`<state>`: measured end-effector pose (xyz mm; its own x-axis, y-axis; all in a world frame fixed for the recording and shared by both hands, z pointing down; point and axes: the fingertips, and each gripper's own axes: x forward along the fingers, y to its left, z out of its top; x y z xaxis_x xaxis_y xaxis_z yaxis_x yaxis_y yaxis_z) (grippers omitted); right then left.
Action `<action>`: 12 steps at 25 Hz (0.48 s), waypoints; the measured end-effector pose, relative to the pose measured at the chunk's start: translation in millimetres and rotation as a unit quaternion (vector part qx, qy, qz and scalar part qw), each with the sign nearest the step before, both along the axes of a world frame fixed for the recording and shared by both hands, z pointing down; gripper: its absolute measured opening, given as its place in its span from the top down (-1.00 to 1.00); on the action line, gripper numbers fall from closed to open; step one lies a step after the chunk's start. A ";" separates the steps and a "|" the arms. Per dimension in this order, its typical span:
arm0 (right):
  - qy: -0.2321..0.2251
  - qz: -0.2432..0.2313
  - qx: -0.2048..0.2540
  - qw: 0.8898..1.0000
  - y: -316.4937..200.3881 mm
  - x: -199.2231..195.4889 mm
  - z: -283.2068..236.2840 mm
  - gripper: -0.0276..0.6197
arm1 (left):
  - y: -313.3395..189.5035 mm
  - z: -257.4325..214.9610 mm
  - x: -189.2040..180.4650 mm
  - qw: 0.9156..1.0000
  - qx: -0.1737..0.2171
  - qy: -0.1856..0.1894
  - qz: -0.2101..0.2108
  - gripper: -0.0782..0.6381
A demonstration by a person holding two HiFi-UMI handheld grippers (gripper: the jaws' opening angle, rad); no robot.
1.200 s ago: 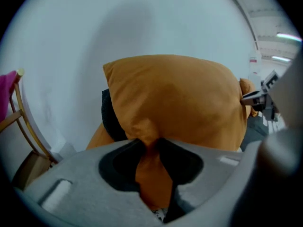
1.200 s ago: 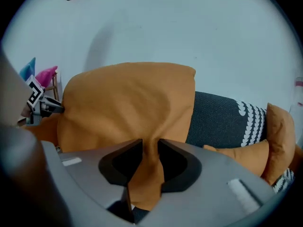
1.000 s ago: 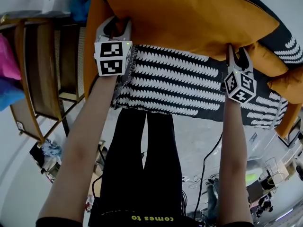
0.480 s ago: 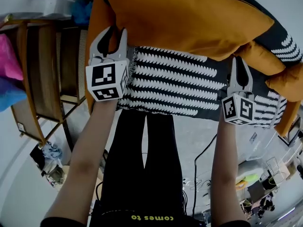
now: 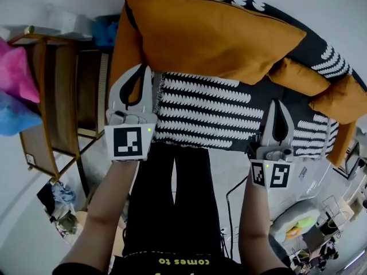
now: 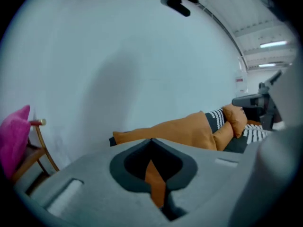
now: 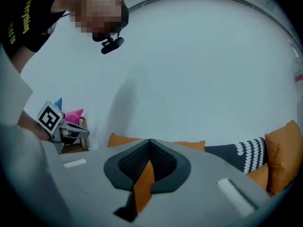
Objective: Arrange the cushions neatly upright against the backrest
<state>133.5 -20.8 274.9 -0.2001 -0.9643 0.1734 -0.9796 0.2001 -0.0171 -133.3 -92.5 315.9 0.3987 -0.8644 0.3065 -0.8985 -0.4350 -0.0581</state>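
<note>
A large orange cushion (image 5: 212,36) leans upright against the backrest of the sofa with the black-and-white patterned cover (image 5: 212,107). Two smaller orange cushions (image 5: 301,76) (image 5: 344,99) lie further right along the backrest. My left gripper (image 5: 145,69) hovers off the sofa's left front corner, its jaws closing together with nothing between them. Over the seat's front edge, my right gripper (image 5: 279,102) also closes on nothing. Neither touches a cushion. From the left gripper (image 6: 151,140) the big cushion (image 6: 175,129) shows beyond the tips, as it does (image 7: 123,140) from the right gripper (image 7: 150,141).
A wooden rack (image 5: 57,96) stands left of the sofa, with pink (image 5: 14,76) and blue (image 5: 14,116) soft things beside it. The person's legs (image 5: 172,199) stand before the seat. Cables and clutter lie on the floor at lower right (image 5: 309,222).
Both grippers let go of the big orange cushion's lower corners, drew back toward the person and shut their jaws. The cushion stays leaning on the backrest.
</note>
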 end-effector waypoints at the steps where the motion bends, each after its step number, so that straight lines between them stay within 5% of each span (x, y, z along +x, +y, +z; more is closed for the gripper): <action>1: -0.006 -0.003 0.003 1.000 3.4 -3.0 -10.0 0.88 | 5.0 -13.1 4.5 1.000 0.012 -0.007 0.007 0.79; 7: -0.011 -0.022 0.015 1.000 18.4 -10.8 -78.2 0.88 | 27.6 -90.9 9.3 0.999 0.008 0.034 0.014 0.79; 12: -0.011 -0.024 0.049 0.998 20.5 -7.7 -145.7 0.88 | 34.5 -155.1 6.7 0.999 0.037 0.029 0.022 0.79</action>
